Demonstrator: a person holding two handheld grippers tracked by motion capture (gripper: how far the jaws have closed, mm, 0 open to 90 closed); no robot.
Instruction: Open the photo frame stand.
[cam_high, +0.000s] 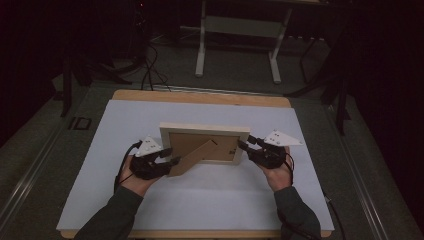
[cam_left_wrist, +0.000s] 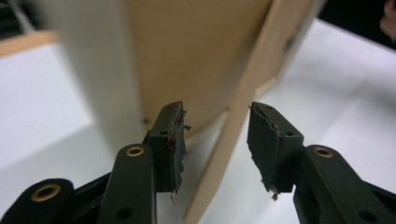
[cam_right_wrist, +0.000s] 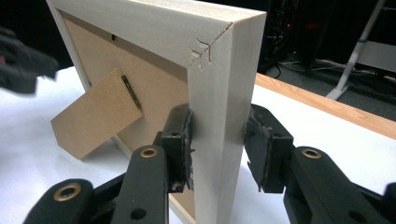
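Your right gripper (cam_right_wrist: 217, 149) clamps the right edge of the frame (cam_high: 205, 131), pads pressed on both faces. The frame stands upright mid-mat (cam_high: 150, 200), its back toward you, with its stand (cam_high: 192, 157) swung out low and to the left. Your left gripper (cam_left_wrist: 215, 140) sits at that stand; its jaws are part open, the stand's edge is between them, and the pads are not pressing on it. The table (cam_high: 200, 97) edge shows beyond the mat

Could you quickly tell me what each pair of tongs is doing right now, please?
Left tongs: open, astride the frame's fold-out stand, not gripping it.
Right tongs: shut on the picture frame edge.
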